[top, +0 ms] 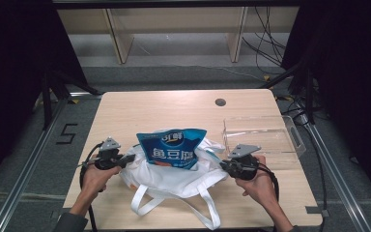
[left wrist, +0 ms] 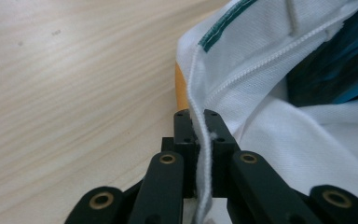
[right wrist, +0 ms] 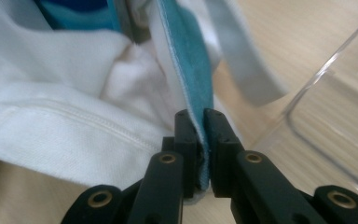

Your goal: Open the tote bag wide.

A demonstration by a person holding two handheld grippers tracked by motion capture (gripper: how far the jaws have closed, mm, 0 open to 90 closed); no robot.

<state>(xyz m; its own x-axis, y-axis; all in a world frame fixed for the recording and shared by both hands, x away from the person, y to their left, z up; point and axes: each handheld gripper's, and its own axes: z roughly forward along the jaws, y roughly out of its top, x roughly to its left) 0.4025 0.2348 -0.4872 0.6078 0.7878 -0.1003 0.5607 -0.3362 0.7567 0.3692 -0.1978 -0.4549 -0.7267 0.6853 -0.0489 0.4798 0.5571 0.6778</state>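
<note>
A white cloth tote bag (top: 174, 178) lies on the wooden table (top: 140, 108), its mouth facing away from me. A blue snack packet (top: 172, 147) sticks up out of it. My left gripper (top: 124, 160) is at the bag's left rim. In the left gripper view the gripper (left wrist: 200, 122) is shut on the white stitched rim (left wrist: 200, 88), with the dark blue packet (left wrist: 335, 65) inside. My right gripper (top: 223, 166) is at the bag's right side. In the right gripper view the gripper (right wrist: 200, 122) is shut on a teal-lined edge (right wrist: 189, 70) of the bag (right wrist: 65, 93).
A clear plastic box (top: 263, 135) stands on the table just beyond my right gripper, and its wall (right wrist: 340, 107) is close beside the jaws. The bag's two white handles (top: 145, 203) trail toward the table's near edge. A small round hole (top: 220, 102) sits at the far side.
</note>
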